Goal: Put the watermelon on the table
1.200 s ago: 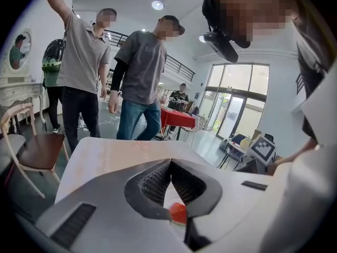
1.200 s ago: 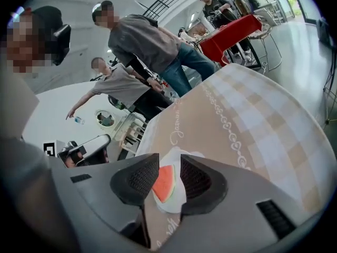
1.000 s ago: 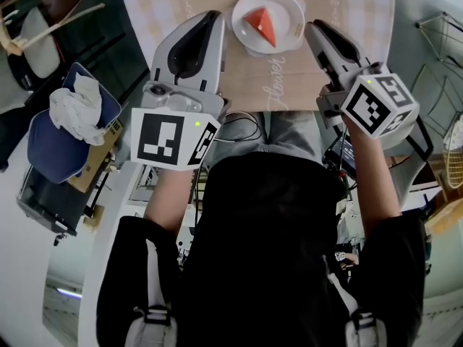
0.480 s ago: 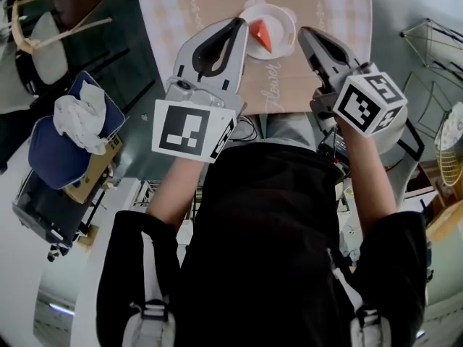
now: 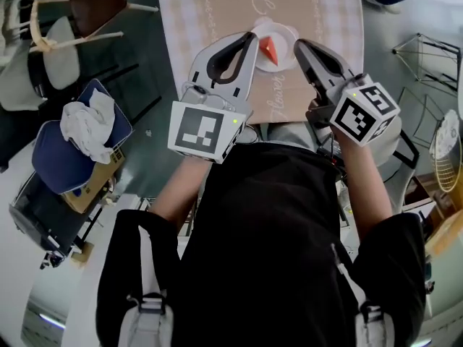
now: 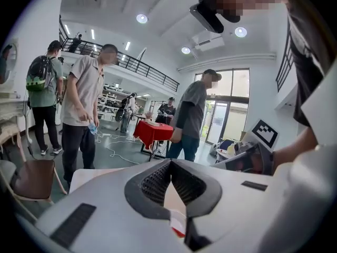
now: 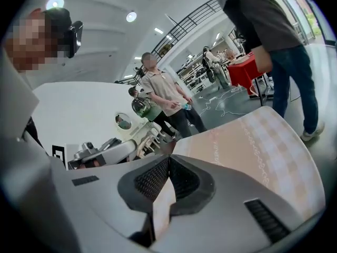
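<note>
Since the earlier frame the left gripper (image 5: 250, 39) and the right gripper (image 5: 298, 45) have both risen from the table (image 5: 210, 6), and the plate (image 5: 284, 29) looks smaller and farther below. The watermelon (image 5: 268, 48) slice lies in this white plate on the table, between the two tools, touched by neither. Each tool has its jaws pressed together on nothing. I judge the placing done; only the pulling back is left

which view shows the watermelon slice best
The head view: the watermelon slice lies in plain sight on its white plate. The left gripper view catches only what looks like a red-and-white sliver low in frame; the right gripper view shows none of it.
</note>
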Demonstrator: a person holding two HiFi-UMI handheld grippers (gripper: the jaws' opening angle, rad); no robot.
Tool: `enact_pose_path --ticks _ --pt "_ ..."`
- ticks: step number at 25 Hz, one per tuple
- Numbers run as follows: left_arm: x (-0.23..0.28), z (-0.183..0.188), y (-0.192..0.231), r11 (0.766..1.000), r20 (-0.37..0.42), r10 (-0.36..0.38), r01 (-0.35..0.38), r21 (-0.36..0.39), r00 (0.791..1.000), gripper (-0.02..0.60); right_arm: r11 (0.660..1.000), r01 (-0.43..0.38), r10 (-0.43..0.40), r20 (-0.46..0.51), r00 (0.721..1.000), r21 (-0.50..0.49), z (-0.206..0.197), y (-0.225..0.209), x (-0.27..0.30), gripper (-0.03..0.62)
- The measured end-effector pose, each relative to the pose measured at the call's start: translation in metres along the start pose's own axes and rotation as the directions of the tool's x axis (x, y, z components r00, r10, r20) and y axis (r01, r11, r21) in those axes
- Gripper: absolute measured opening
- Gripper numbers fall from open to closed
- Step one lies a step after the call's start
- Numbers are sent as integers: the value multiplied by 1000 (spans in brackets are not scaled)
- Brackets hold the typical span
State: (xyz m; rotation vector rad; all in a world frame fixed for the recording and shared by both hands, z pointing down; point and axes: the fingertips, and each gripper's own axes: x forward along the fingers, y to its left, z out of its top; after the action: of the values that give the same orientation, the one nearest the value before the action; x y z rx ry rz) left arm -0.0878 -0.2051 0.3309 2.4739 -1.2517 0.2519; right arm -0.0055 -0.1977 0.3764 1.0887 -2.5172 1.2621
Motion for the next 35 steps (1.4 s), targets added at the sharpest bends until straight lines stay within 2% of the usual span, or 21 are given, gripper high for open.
enact_pose_path --ticks 5,13,16,23,30,35 --pt "-12 10 -5 1000 18 -12 12 0 1000 12 999 -52 52 11 999 -7 8 23 -7 15" --pt "-27 18 -26 999 30 -28 27 45 999 12 998 -60 60 44 997 -3 13 35 -26 15" --pt "-33 28 -41 999 57 -30 27 47 998 12 998 -66 67 61 996 -17 15 40 -39 15" --pt "-51 42 -85 996 84 -1 -6 88 996 12 993 -83 92 102 990 -88 25 56 -88 15" --pt "-72 60 -139 992 145 38 -55 116 989 12 984 -108 129 147 981 -145 31 69 -155 15" --pt "-89 59 -170 987 163 84 -104 122 983 12 981 -148 170 184 968 -128 26 73 -197 15"
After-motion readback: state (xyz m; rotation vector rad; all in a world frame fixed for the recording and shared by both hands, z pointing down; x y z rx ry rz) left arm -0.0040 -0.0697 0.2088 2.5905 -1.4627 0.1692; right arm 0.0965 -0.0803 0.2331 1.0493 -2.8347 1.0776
